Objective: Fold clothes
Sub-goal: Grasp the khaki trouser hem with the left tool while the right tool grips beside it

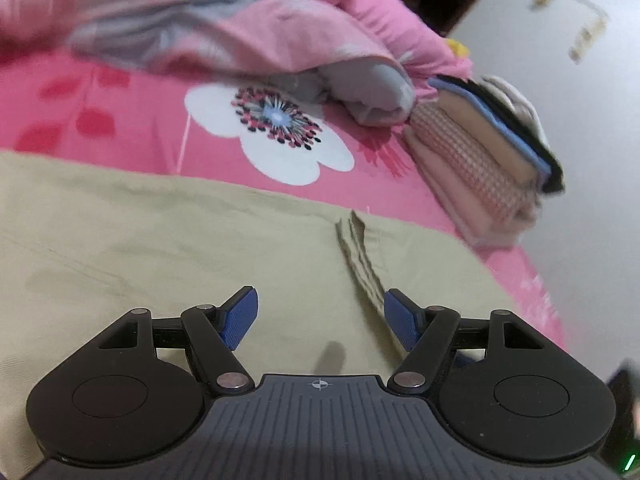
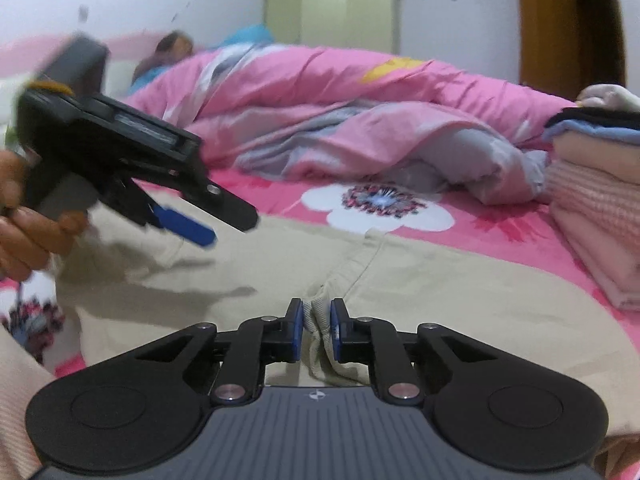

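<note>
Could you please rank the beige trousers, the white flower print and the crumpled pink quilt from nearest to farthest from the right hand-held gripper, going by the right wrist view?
1. Beige trousers: a fold is pinched in the right hand-held gripper.
2. White flower print: on the sheet, just beyond the trousers.
3. Crumpled pink quilt: behind the flower, across the bed.

A beige garment (image 2: 400, 272), likely trousers, lies spread flat across the lower half of the frame on a pink floral bedsheet (image 2: 500, 236). A bunched seam ridge runs down its centre toward the bottom edge. At right, a neat stack of folded clothes (image 2: 592, 216) sits just beside it.
</note>
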Demonstrator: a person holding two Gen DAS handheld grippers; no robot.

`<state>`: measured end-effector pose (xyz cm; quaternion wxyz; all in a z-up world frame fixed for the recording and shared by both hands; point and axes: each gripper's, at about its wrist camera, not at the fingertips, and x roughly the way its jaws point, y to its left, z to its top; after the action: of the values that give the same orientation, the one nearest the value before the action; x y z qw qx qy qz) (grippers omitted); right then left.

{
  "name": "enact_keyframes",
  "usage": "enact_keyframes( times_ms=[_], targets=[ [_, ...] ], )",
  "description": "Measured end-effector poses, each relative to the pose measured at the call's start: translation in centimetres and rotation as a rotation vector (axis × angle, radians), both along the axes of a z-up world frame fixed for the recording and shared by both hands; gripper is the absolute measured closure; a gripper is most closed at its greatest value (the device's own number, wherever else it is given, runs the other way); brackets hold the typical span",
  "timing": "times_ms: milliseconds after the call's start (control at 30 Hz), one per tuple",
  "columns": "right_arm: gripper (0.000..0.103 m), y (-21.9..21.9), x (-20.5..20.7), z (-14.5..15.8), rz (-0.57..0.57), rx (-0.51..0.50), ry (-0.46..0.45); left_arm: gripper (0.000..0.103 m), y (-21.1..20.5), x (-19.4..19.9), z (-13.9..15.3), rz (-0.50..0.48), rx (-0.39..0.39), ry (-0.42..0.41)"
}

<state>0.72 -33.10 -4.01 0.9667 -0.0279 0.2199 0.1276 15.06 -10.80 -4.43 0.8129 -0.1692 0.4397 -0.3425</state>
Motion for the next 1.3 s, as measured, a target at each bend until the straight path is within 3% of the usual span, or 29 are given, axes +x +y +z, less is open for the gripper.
enact_keyframes(
  times_ms=[200,400,500,567,633,667,733,1033,1300],
  targets=[
    [0.089,-0.9,-0.5,0.6,0.004,0.045,-0.032,0.032,-3.2,2.6,-1.0,-0.031,-0.156,0.142],
    [0.089,-1.5,-1.0,1.0,0.005,0.070,-0.052,0.033,-6.4,3.9,-2.4,-0.026,-0.116,0.191],
    [0.088,-1.6,-1.0,1.0,0.007,0.076,-0.055,0.038,-7.5,4.3,-2.4,-0.034,-0.088,0.184],
    [0.088,-1.7,-1.0,1.1,0.008,0.078,-0.057,0.060,-8.2,4.3,-2.3,-0.046,-0.070,0.177],
    [0.088,-1.7,-1.1,1.1,0.009,0.078,-0.060,0.073,-8.8,4.3,-2.2,-0.057,-0.052,0.171],
    [0.089,-1.7,-1.1,1.1,0.010,0.078,-0.062,0.085,-9.0,4.2,-2.0,-0.061,-0.043,0.160],
    [0.088,-1.9,-1.1,1.1,0.012,0.092,-0.059,0.090,-9.4,4.0,-1.7,-0.066,-0.027,0.131],
    [0.089,-0.4,-1.4,3.0,0.073,0.074,-0.113,0.094,-8.1,3.0,1.7,-0.077,0.015,0.010],
    [0.089,4.2,-0.7,6.0,0.221,0.049,-0.125,0.094,-1.8,2.6,4.9,-0.033,0.046,-0.033]
  ],
)
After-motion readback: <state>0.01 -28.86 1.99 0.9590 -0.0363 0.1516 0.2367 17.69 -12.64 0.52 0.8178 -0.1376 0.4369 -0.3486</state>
